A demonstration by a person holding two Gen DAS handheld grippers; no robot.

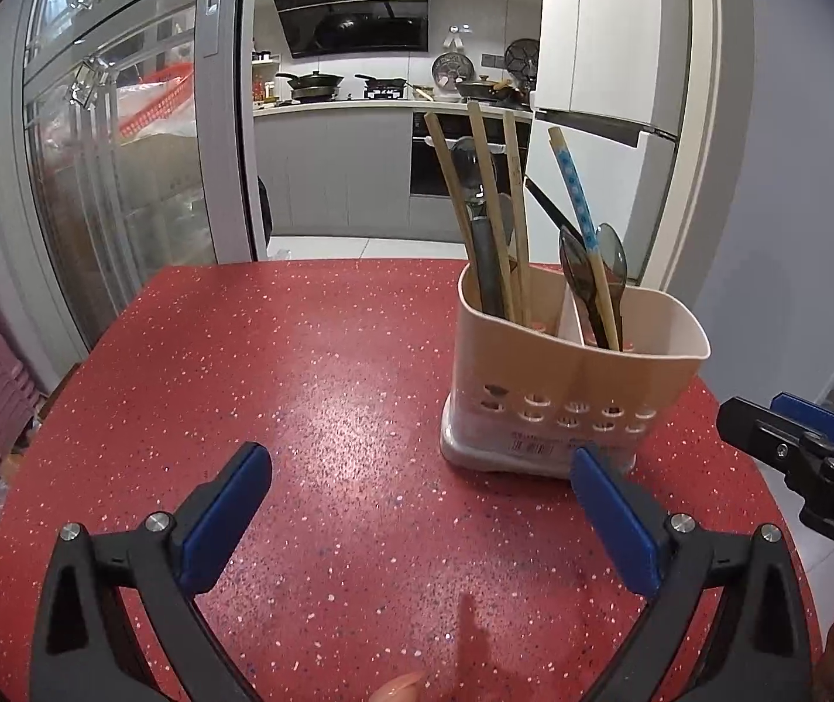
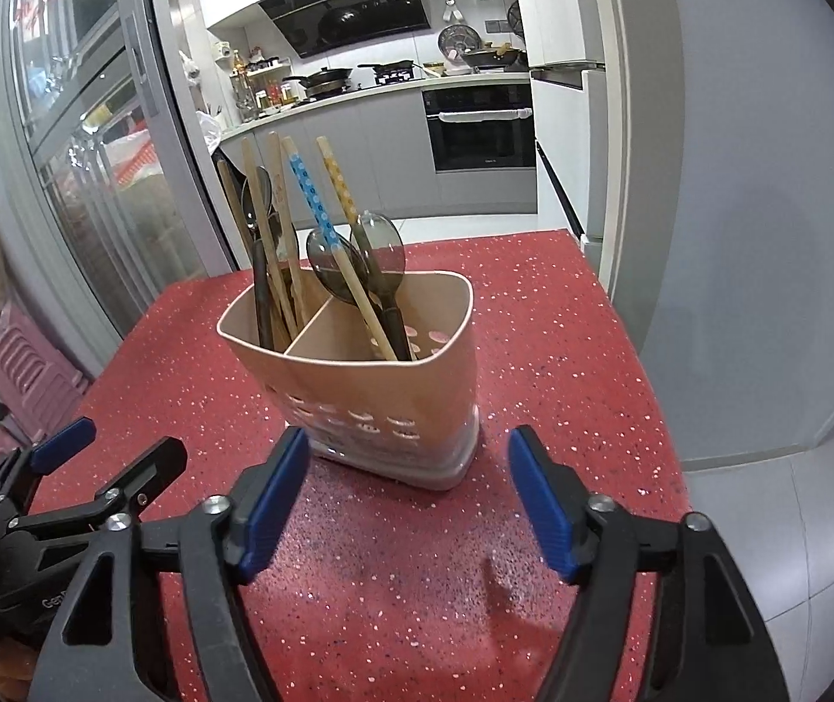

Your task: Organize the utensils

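Beige plastic utensil caddy (image 2: 358, 374) stands just ahead of my right gripper (image 2: 408, 503) and left gripper (image 1: 419, 518), both spread empty, chopsticks (image 2: 314, 205) and spoons (image 2: 378, 251) sorted inside, so I'd back off without bumping it.

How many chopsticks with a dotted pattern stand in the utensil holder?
2. The blue dotted chopstick leans in the right-hand compartment of the utensil holder. The yellow dotted chopstick stands just right of it, its lower end hidden behind a dark spoon. Others may be hidden.
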